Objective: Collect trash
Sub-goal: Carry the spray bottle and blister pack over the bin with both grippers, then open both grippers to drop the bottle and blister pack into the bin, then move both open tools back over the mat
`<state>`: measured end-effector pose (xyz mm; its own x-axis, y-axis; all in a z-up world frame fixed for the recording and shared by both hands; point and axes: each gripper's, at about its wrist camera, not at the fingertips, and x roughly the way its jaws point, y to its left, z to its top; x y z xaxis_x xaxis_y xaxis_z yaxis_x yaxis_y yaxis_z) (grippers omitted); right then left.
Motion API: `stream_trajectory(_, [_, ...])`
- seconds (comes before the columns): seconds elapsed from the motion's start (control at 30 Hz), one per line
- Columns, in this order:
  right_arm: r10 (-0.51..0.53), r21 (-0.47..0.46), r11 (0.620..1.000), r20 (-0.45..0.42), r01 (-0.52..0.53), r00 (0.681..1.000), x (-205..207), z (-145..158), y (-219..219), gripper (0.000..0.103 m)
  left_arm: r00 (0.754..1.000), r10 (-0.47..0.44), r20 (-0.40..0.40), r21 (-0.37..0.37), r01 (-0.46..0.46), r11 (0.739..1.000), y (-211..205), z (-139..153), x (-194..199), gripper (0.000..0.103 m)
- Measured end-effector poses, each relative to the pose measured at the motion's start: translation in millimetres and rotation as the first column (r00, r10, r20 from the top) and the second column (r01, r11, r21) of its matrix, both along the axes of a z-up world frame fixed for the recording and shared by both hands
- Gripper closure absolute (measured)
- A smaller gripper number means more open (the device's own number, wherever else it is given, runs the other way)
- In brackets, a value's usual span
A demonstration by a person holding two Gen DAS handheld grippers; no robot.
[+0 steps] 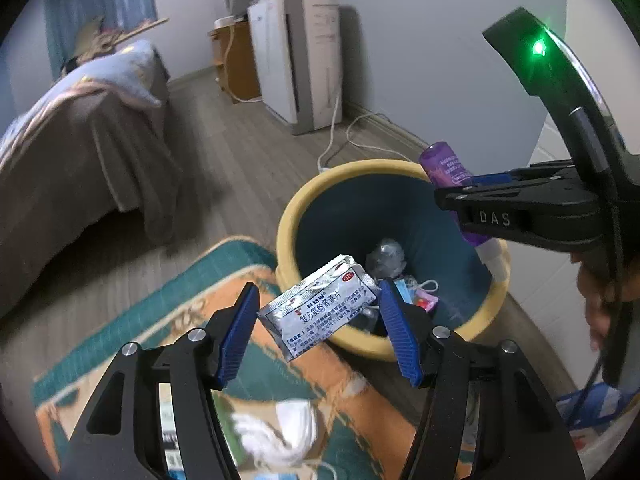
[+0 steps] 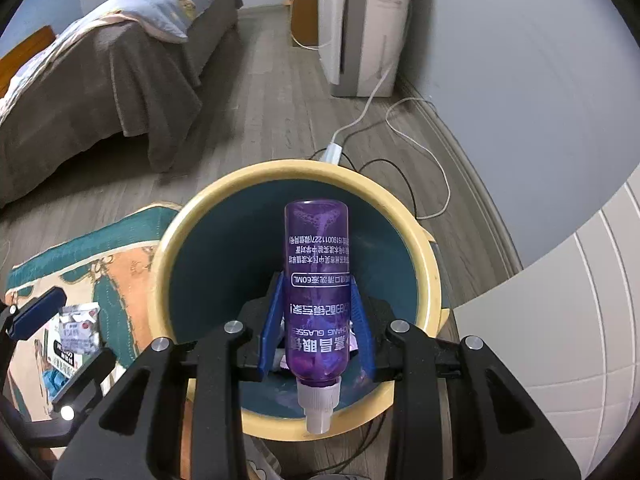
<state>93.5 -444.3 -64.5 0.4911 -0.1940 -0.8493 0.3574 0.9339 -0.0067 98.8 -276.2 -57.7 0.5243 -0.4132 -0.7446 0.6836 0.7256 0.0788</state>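
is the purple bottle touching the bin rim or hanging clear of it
Apart. In the left wrist view the purple bottle is clamped in the right gripper and hangs above the bin, with the bin's blue inner wall visible beneath it.

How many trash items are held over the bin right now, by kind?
Silver foil packet, in the left gripper: 1
Purple bottle, in the right gripper: 1
Total held: 2
Both hang over the yellow-rimmed bin, which already holds some trash.
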Motion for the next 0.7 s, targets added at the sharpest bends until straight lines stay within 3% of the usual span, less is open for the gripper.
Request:
stream_trajectory(0.2, [-0.04,0.019,0.999,0.019,0.039,0.999,1.3,-2.4,-10.9,0.071,1.0,-0.019,-0.003,0.001,0.019,1.0,-22.4,-0.6,13.2,0.04])
stream_trajectory(0.37, [-0.056,0.008,0.998,0.065,0.055,0.996,0.0,3.4,-12.9,0.071,0.998,-0.039,0.048,0.012,0.039,0.999,-33.4,1.1,20.0,0.04])
stream_trajectory(0.53, [-0.076,-0.005,0.997,0.113,0.077,0.991,-1.0,10.5,-14.8,0.069,0.998,-0.011,0.066,-0.028,0.013,1.0,-34.4,7.7,24.3,0.035])
stream_trajectory(0.7, [-0.086,-0.017,0.996,0.126,0.088,0.988,-1.4,13.8,-15.6,0.052,0.997,-0.005,0.077,-0.016,0.006,1.0,-27.5,7.2,21.4,0.022])
